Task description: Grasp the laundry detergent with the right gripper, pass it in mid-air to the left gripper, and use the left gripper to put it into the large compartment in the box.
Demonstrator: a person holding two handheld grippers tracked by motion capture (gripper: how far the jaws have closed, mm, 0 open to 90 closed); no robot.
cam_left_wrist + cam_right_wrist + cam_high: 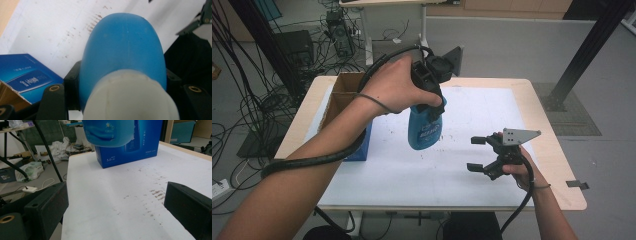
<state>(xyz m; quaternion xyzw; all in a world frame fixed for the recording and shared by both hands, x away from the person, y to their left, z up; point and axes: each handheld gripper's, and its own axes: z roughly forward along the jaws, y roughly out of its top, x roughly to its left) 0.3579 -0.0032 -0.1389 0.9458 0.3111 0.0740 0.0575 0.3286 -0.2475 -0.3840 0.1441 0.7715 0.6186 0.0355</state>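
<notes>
A blue bottle [424, 127] with a white cap hangs upright above the white-covered table [412, 180], clear of the surface. My left gripper [430, 102] is shut on its upper part from above. In the left gripper view the bottle [122, 50] sits between the two black jaws, cap toward the camera. My right gripper [477, 154] rests low at the table's right, open, with nothing between its jaws. In the right gripper view the bottle's base [107, 132] hangs ahead of the open gripper [117, 207], in front of a blue carton [135, 147].
The blue carton [359, 147] stands at the table's left edge with its brown cardboard flaps [344, 92] open. Brown specks [155, 192] mark the white sheet near the middle. Cables and equipment lie on the floor beyond the far left corner.
</notes>
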